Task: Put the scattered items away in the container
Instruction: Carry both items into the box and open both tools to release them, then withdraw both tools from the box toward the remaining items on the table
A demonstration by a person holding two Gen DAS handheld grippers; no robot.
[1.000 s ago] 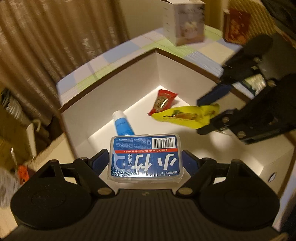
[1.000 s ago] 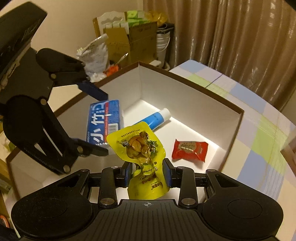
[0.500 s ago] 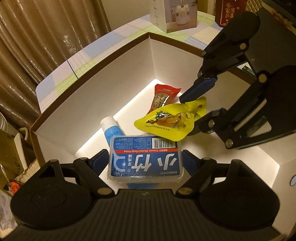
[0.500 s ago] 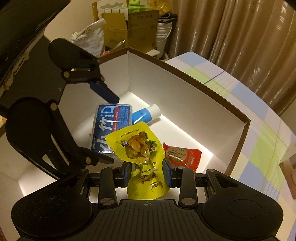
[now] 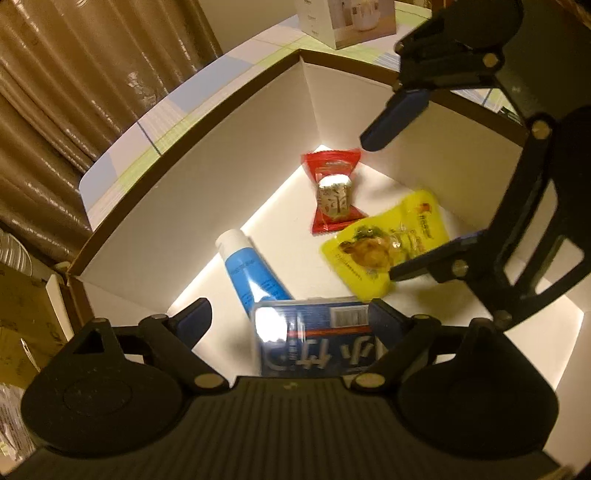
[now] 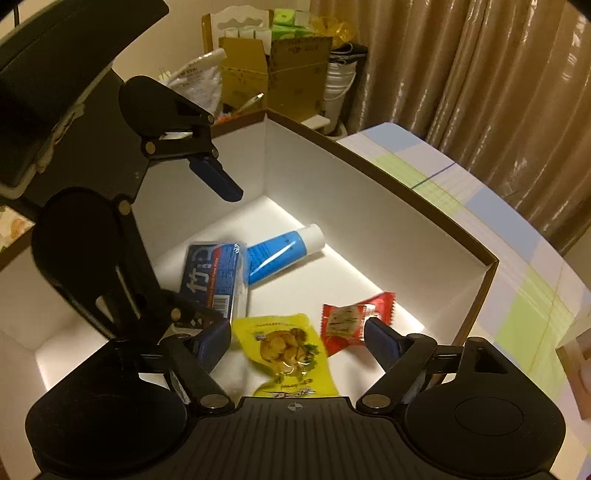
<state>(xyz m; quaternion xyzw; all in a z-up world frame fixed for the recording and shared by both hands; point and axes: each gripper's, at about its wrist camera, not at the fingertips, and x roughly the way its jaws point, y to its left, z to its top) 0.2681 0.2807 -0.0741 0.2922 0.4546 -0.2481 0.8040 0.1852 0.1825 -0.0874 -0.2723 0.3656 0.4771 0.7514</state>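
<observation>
A white box with a brown rim (image 5: 192,158) (image 6: 388,162) holds all the items. My left gripper (image 5: 291,319) is open above the blue floss-pick pack (image 5: 317,343) (image 6: 214,273), which lies on the box floor beside the blue tube (image 5: 251,269) (image 6: 280,251). My right gripper (image 6: 297,336) is open above the yellow snack pouch (image 6: 288,350) (image 5: 384,247), which lies flat on the floor. A red snack packet (image 5: 334,192) (image 6: 354,321) lies next to the pouch. Each gripper shows in the other's view.
The box stands on a table with a checked cloth (image 6: 517,258). A white carton (image 5: 343,18) stands on the table beyond the box. Cardboard boxes and bags (image 6: 280,70) are stacked off the table's far end. Curtains (image 5: 74,74) hang behind.
Both grippers opened. The floss-pick pack and the yellow pouch dropped from the fingers onto the box floor. Both grippers sank deeper into the box.
</observation>
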